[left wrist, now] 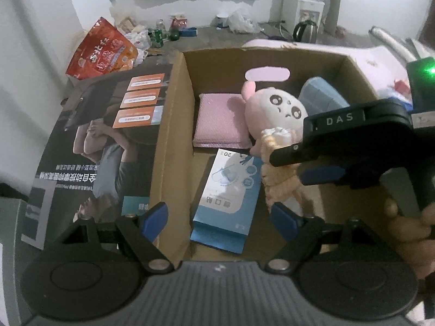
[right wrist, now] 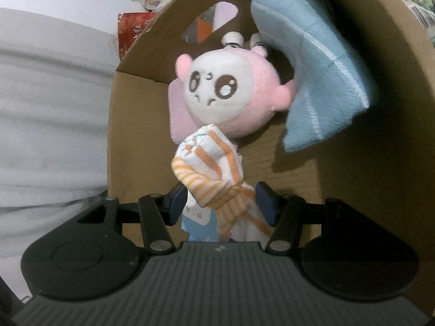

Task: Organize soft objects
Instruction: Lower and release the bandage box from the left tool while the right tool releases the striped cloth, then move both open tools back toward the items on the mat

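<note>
Right gripper (right wrist: pixel 221 203) is straddling the striped cloth (right wrist: pixel 210 168), blue pads barely clear of it, inside the cardboard box (left wrist: pixel 174 125) beside the pink plush (right wrist: pixel 228 92). Left gripper (left wrist: pixel 217 217) is hovering wide, empty. Advice: withdraw straight upward, avoiding snagging cloth.

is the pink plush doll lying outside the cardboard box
No, the pink plush doll lies inside the cardboard box, beside a folded pink cloth.
</note>
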Demonstrator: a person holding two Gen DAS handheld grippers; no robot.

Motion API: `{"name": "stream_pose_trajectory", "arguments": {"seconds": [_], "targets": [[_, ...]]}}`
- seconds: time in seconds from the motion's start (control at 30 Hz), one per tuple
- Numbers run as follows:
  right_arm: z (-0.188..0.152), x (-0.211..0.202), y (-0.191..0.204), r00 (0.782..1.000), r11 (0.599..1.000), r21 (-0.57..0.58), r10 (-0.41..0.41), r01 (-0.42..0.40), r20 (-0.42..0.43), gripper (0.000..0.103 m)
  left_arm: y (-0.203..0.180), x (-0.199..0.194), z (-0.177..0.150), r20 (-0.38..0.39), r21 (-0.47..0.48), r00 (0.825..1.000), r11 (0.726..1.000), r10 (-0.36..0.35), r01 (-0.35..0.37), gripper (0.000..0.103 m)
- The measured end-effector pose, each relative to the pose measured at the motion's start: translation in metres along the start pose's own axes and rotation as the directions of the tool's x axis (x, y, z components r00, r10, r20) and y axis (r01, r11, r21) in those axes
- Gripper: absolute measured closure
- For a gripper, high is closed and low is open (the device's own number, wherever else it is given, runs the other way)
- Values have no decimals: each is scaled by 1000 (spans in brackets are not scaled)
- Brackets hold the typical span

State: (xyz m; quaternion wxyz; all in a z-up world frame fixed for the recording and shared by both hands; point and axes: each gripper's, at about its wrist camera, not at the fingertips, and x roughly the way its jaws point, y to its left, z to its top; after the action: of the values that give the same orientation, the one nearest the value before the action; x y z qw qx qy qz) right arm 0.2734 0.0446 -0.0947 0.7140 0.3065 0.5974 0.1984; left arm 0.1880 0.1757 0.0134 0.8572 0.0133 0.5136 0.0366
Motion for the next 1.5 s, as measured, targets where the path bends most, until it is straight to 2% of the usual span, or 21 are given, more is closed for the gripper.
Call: {"name": "stream_pose_trajectory", "arguments": {"seconds": [0.17, 0.33, 0.47, 0.53, 0.57, 0.6, 0.8, 0.97, 1.2, 1.3, 1.37, 1.43, 1.5], "targets": [[-2, -6, 7, 1000, 998, -61, -21, 22, 19, 47, 7, -22, -8, 64, -21, 998, 1000, 8, -7, 17], [-4, 7, 4, 999, 995, -89, -38, 36, -24, 51, 25, -37, -21, 105, -88, 994, 996, 0, 9, 17], [-9, 14, -1, 997, 992, -107, -65, 61, -39, 64, 36, -41, -30, 117, -130, 993, 991, 6, 9, 17], [-10, 12, -5, 997, 994, -90, -72, 69, -30, 68, 40, -41, -32, 123, -147, 992, 989, 8, 10, 17], [-10, 12, -7, 996, 994, -76, -82, 80, -24, 77, 42, -41, -32, 128, -151, 992, 988, 7, 13, 17], [-10, 11, -10, 996, 994, -62, -87, 86, -22, 80, 44, -41, -32, 134, -156, 991, 988, 7, 14, 17], [-11, 19, -14, 997, 997, 6, -76, 76, -16, 80, 45, -38, -30, 141, -157, 990, 988, 7, 16, 17], [-15, 23, -15, 999, 999, 7, -34, 34, -15, 78, 45, -34, -30, 127, -163, 992, 986, 0, 21, 17], [-13, 15, -37, 999, 999, 24, 34, -33, -26, 76, 40, -32, -31, 123, -155, 992, 988, 0, 20, 17], [-14, 10, -34, 999, 999, 3, 43, -43, -23, 72, 38, -33, -30, 127, -151, 992, 988, 1, 19, 17], [-14, 0, -28, 998, 998, -26, 60, -60, -6, 63, 35, -37, -28, 135, -150, 991, 989, -1, 21, 17], [-17, -12, -21, 996, 995, -53, 88, -88, 9, 56, 34, -43, -28, 148, -150, 989, 988, -2, 24, 17], [-19, -25, -15, 991, 989, -72, 134, -132, 16, 55, 32, -49, -28, 161, -152, 987, 988, -2, 27, 16]]}}
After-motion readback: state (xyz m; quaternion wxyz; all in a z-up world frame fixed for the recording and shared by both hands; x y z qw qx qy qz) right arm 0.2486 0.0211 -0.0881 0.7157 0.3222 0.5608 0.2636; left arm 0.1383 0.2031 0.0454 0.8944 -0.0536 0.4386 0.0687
